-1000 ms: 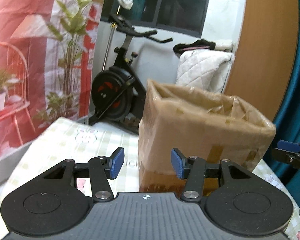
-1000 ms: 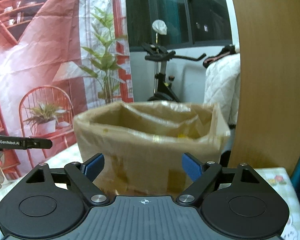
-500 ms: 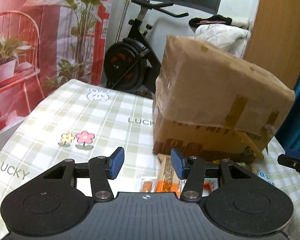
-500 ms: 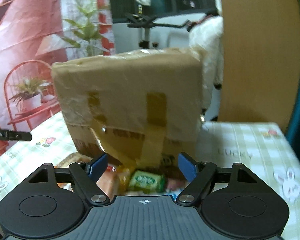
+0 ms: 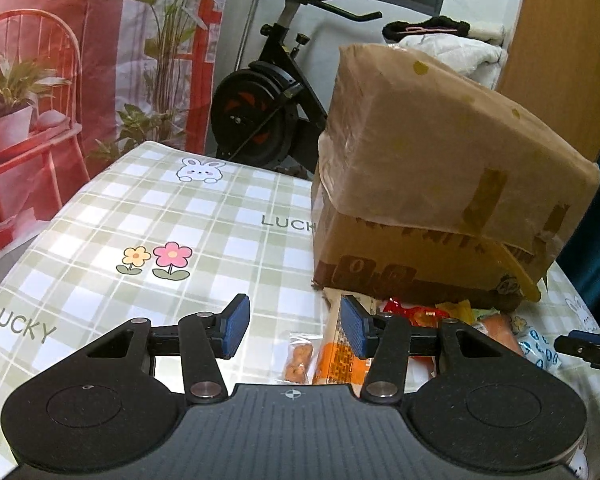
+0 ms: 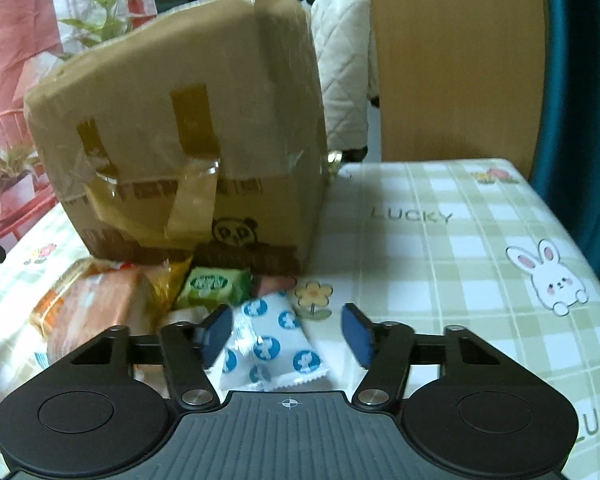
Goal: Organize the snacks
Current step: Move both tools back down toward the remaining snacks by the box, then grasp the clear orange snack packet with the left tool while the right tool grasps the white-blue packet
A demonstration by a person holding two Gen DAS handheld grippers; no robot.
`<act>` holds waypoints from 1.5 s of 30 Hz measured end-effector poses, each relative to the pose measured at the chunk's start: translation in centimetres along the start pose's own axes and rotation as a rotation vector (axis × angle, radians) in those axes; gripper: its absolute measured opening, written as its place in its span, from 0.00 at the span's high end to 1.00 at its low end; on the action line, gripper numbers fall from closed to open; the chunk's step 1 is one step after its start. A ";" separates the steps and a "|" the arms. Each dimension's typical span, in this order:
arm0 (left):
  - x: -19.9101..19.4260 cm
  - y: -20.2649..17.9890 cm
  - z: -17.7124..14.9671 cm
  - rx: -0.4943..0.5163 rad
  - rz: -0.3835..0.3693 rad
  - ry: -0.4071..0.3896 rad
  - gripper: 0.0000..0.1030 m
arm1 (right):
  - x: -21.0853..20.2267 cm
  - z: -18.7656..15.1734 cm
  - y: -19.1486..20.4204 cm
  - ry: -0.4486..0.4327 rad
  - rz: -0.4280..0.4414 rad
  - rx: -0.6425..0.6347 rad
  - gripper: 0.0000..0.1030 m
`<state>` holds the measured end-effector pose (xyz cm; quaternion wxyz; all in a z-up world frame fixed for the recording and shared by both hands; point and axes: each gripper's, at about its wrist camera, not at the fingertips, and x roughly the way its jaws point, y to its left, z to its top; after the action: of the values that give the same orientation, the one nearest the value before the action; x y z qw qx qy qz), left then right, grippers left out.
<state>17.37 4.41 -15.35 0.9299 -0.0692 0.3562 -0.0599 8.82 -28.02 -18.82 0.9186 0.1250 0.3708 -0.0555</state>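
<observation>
A taped cardboard box [image 5: 440, 184] [image 6: 188, 148] stands on the checked tablecloth [image 5: 140, 220]. Several snack packets lie at its foot. My left gripper [image 5: 294, 328] hangs open just above the cloth, an orange packet [image 5: 336, 356] and a small clear cookie packet [image 5: 298, 360] below its right pad. My right gripper [image 6: 286, 334] is closing around a white packet with blue dots [image 6: 272, 344]. Its left pad is at the packet; the right pad stands apart from it. A green packet [image 6: 212, 286] and an orange bread packet [image 6: 96, 312] lie beyond.
Red [image 5: 412, 312] and yellow [image 5: 456, 306] wrappers lie by the box. An exercise bike [image 5: 268, 112] stands behind the table. A wooden panel [image 6: 452, 60] and a teal curtain [image 6: 580, 100] rise at the right. Bare cloth [image 6: 460, 260] lies right of the snacks.
Both views have dropped from the box's open top to the table and the snacks at its foot. The right jaws have narrowed; the left jaws keep the same gap.
</observation>
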 end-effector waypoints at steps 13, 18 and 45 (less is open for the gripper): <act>0.9 1.6 -0.5 -0.055 0.015 0.053 0.65 | 1.0 1.1 1.3 0.014 0.035 -0.005 0.52; 0.7 1.4 -0.2 -0.081 -0.025 0.073 0.65 | 0.1 2.1 1.3 0.001 0.075 0.065 0.53; 0.1 0.3 1.1 0.010 -0.092 0.129 0.73 | 1.8 3.9 6.9 0.108 0.177 0.010 0.52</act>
<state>18.22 4.80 -14.64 0.9017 -0.0768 0.4114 -0.1089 14.05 -22.49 -16.12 0.8979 0.1649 0.4070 0.0309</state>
